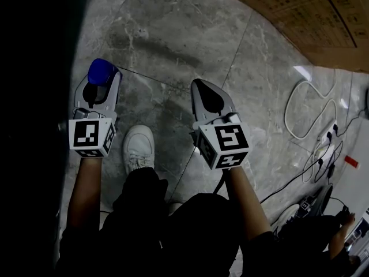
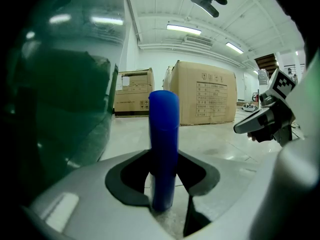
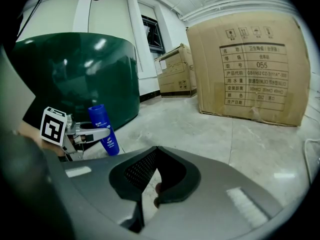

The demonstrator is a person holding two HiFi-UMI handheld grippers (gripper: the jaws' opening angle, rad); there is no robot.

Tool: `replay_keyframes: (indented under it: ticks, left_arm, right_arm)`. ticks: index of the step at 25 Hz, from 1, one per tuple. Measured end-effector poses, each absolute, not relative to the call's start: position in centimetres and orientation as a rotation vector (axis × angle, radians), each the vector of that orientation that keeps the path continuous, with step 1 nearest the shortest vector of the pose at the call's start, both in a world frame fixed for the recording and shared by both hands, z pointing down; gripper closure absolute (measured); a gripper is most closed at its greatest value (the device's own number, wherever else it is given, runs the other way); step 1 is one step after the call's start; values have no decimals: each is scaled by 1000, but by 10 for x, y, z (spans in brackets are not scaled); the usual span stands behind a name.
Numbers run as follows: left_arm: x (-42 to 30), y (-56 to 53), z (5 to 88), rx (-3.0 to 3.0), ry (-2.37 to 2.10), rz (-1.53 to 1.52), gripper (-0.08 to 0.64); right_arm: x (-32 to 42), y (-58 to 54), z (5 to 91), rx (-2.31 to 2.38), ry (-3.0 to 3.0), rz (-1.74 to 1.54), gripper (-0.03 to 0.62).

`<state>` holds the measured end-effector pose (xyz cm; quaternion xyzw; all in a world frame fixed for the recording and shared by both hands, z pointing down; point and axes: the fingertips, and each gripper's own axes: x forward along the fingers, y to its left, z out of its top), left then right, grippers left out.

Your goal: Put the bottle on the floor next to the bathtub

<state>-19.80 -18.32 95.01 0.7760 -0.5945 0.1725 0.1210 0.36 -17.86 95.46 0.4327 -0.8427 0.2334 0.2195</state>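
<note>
The blue bottle point(image 2: 164, 144) stands upright, clamped between the fingers of the left gripper point(image 1: 99, 91), just beside the dark green bathtub point(image 3: 75, 69); I cannot tell whether its base touches the grey tiled floor point(image 1: 173, 39). Farther from the bathtub, the right gripper point(image 1: 202, 88) has its fingers drawn together on nothing.

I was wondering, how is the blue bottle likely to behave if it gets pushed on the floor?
Tall and narrow, the bottle would probably tip if nudged; being round, it would likely roll. Its glossy plastic looks rigid but perhaps slippery, though the left gripper holds it.
</note>
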Motion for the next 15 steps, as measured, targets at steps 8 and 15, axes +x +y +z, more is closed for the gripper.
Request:
replay_keyframes:
  ticks: [8,15]
  left_arm:
    - [-196,-182,955,2274,-1734,520,394]
    - [-197,-179,957,2273,-1735,515,393]
  right_arm:
    - [7,-179,957,1194,-2322,651,568]
    - [9,-177,957,1198,-2318,653,568]
